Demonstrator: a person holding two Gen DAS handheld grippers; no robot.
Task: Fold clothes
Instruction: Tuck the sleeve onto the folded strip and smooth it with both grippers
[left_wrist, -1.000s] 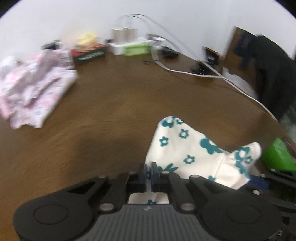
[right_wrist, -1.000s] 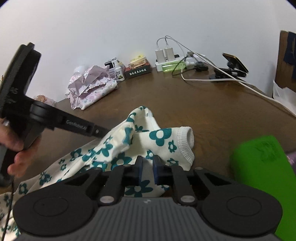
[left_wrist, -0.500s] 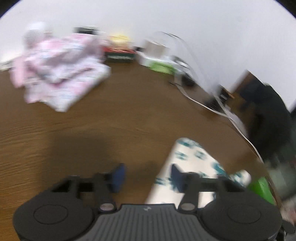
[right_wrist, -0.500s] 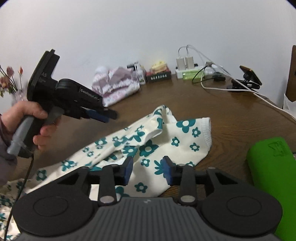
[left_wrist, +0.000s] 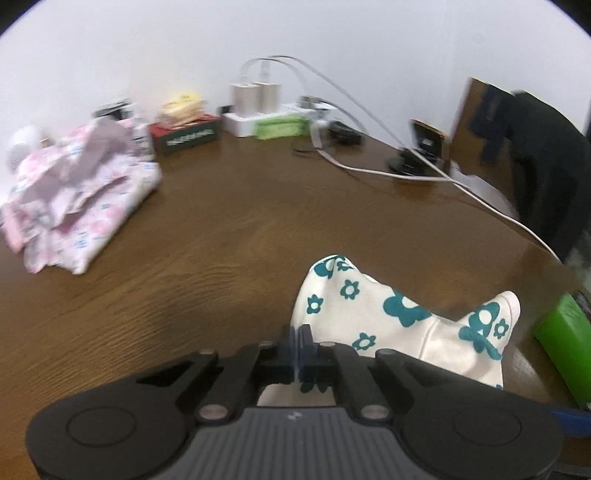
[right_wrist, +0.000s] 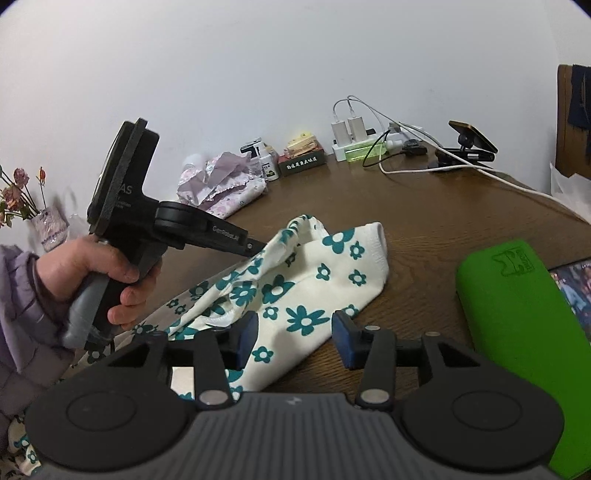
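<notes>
Left gripper (left_wrist: 297, 341) pinched tight on an edge of the floral garment (right_wrist: 295, 291), right gripper (right_wrist: 295, 338) spread wide just above the cloth, garment draped across the wooden table (left_wrist: 221, 236).

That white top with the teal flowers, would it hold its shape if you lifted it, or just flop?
Probably flop: the flowered garment drapes in soft folds where the left gripper pinches it. It looks light, since that small pinch raises a ridge of cloth. It seems unlikely to slide far on the wooden table; pushed, it would likely bunch.
</notes>
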